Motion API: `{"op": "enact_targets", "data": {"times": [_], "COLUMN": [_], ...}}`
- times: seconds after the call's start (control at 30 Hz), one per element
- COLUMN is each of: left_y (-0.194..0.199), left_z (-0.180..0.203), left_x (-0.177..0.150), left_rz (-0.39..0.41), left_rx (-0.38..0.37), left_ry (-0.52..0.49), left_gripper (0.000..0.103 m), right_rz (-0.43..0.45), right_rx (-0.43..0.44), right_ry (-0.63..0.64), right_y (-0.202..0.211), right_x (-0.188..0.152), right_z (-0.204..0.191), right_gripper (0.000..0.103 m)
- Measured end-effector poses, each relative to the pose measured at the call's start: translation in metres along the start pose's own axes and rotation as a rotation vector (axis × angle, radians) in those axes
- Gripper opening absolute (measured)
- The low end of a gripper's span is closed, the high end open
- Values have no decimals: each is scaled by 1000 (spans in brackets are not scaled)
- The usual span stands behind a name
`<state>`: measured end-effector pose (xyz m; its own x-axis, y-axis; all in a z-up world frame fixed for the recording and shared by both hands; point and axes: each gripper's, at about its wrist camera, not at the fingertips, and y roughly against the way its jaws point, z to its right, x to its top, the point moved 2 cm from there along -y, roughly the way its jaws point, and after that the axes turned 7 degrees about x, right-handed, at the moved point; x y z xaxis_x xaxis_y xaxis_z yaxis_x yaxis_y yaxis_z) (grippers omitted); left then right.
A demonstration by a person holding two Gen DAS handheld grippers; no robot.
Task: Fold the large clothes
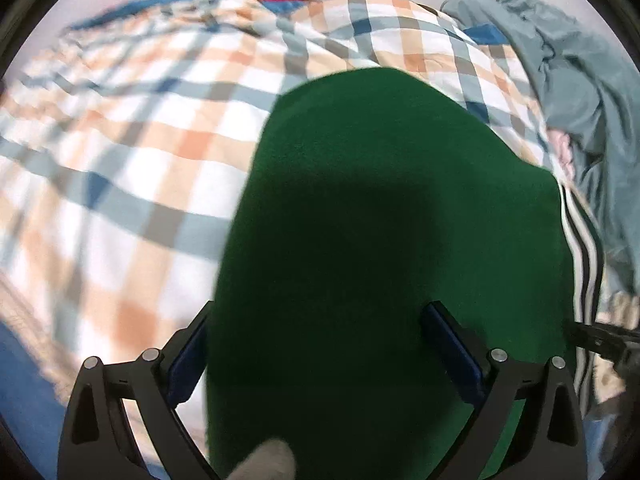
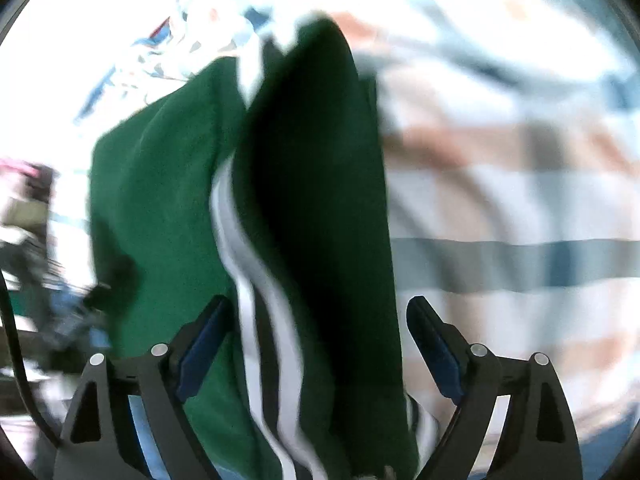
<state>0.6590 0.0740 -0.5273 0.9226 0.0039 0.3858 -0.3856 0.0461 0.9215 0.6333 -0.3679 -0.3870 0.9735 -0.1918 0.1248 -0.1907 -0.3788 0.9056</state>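
Note:
A dark green garment (image 1: pixel 380 220) with white and black side stripes (image 1: pixel 582 264) lies on a checked bedspread (image 1: pixel 132 152). My left gripper (image 1: pixel 316 344) is open, its jaws wide apart over the near end of the cloth. In the right wrist view the same green garment (image 2: pixel 168 184) shows folded over itself, its striped edge (image 2: pixel 256 320) running between the jaws. My right gripper (image 2: pixel 316 336) is open above it. That view is motion-blurred. Whether either gripper touches the cloth I cannot tell.
A heap of grey-blue clothing (image 1: pixel 580 80) lies at the right of the bed, with a bit of pink fabric (image 1: pixel 564 152) beside it. The checked bedspread (image 2: pixel 512 208) spreads to the right in the right wrist view. Dark blurred objects (image 2: pixel 36 264) sit at the left.

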Motion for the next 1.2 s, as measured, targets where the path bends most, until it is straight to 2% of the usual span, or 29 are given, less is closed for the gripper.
{"op": "enact_targets", "data": {"times": [0.07, 0.1, 0.13, 0.23, 0.27, 0.3, 0.33, 0.37, 0.47, 0.5, 0.77, 1.2], "left_y": [22, 34, 46, 75, 86, 99, 112, 121, 157, 170, 289, 492], "left_z": [5, 8, 12, 18, 19, 21, 24, 27, 32, 32, 36, 37], "left_x": [-11, -19, -27, -46, -53, -59, -64, -67, -73, -76, -102, -147], "left_rz": [41, 57, 63, 74, 75, 84, 95, 103, 123, 127, 182, 279], "left_rx": [89, 127, 164, 216, 224, 234, 241, 241, 240, 240, 214, 191], "left_ry": [-40, -59, -73, -90, -90, -91, -91, -89, -75, -71, -37, -6], "left_gripper": [101, 101, 101, 102, 103, 103, 103, 103, 103, 103, 103, 103], "right_rz": [63, 83, 96, 125, 129, 135, 140, 143, 163, 167, 243, 411], "right_rx": [-187, -239, -270, -351, -364, -379, -383, -386, -409, -411, -397, -374], "right_ry": [76, 99, 108, 132, 136, 130, 128, 127, 115, 117, 111, 139], "right_y": [21, 29, 36, 54, 60, 67, 71, 79, 108, 115, 220, 438], "right_x": [-20, -34, -19, -63, -91, -102, -122, -141, -170, -199, -258, -386], "right_z": [-30, -45, -43, -70, -44, -49, -55, -18, -25, -43, -87, -181], "right_gripper": [91, 91, 91, 92, 92, 92, 92, 92, 93, 93, 93, 93]}}
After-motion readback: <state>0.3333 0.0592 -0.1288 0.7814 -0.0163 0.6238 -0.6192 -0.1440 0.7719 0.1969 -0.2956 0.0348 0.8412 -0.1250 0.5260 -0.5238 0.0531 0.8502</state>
